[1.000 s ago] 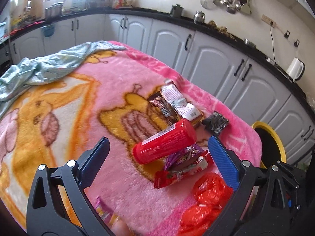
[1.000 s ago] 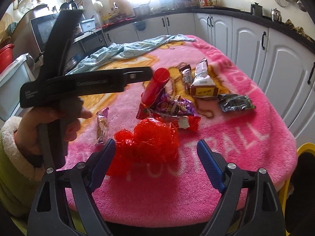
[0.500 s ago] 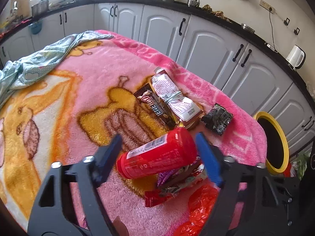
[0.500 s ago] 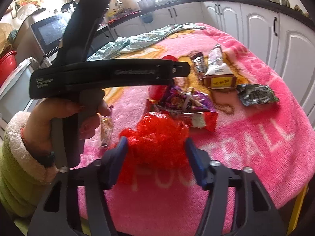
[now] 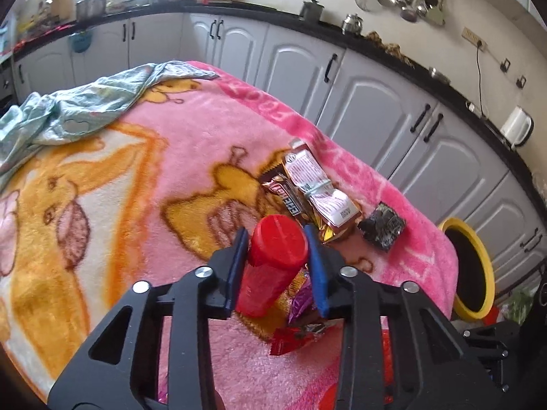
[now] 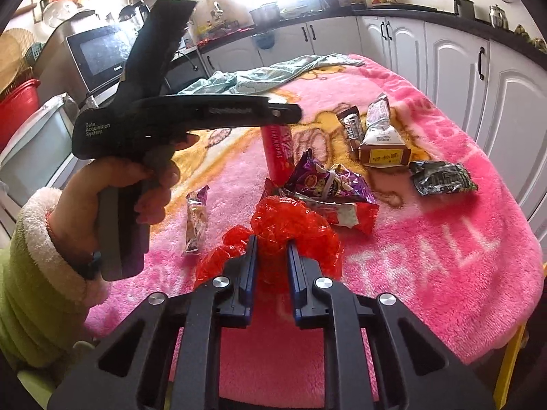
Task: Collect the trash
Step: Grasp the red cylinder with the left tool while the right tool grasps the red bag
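My left gripper is shut on a red can and holds it upright; the can also shows in the right wrist view under the left gripper's body. My right gripper is shut on a crumpled red plastic bag. On the pink blanket lie a purple wrapper, a red wrapper, a brown chocolate bar, a brown-white packet, a dark foil wrapper and a small pink wrapper.
A yellow-rimmed bin stands on the floor off the table's right end. A pale green cloth lies at the far end of the blanket. White cabinets line the wall behind. A microwave is at the left.
Both grippers have gone from wide open to shut: the left closed around the red can, which now stands upright, and the right closed on the red plastic bag.
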The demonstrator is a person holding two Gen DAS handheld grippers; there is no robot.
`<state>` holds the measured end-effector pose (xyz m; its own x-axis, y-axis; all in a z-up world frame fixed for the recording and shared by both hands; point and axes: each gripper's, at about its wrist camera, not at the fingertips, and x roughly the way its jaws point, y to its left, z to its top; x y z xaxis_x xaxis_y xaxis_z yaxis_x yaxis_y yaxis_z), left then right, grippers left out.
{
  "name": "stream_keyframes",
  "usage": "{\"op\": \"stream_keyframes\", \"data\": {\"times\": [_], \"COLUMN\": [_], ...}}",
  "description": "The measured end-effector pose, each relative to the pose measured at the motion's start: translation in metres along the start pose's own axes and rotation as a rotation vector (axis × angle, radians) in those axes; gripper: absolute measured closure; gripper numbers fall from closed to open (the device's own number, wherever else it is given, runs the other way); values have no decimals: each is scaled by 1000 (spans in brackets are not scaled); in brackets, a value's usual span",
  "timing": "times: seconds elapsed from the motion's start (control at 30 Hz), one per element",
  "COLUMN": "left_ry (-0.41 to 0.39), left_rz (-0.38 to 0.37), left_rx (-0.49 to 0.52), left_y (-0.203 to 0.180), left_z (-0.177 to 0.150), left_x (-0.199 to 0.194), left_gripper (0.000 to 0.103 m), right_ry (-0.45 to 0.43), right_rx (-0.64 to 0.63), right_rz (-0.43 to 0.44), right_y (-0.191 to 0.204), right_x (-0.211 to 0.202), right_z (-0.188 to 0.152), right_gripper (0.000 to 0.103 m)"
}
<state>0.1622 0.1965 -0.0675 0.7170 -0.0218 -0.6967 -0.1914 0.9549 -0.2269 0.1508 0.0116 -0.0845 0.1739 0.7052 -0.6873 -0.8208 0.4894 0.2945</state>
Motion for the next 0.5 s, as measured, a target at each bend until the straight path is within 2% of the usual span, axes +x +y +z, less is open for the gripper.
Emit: {"op": "stream_keyframes", "data": {"times": [0.23,0.5], "left_ry": [-37,-117], "left_rz": [6,1], "left_rx": [-35,-12], "left_y": [4,-11], "left_z": [-2,5], "left_x": [-16,-45], "left_gripper": [81,81], "right_ry": [-52,-107], "right_rx": [-7,10], "right_rz": [-30,-82], "right_y": [-1,-13], "right_x": [-19,-45], "right_z": [3,9], "right_gripper": [88,88]}}
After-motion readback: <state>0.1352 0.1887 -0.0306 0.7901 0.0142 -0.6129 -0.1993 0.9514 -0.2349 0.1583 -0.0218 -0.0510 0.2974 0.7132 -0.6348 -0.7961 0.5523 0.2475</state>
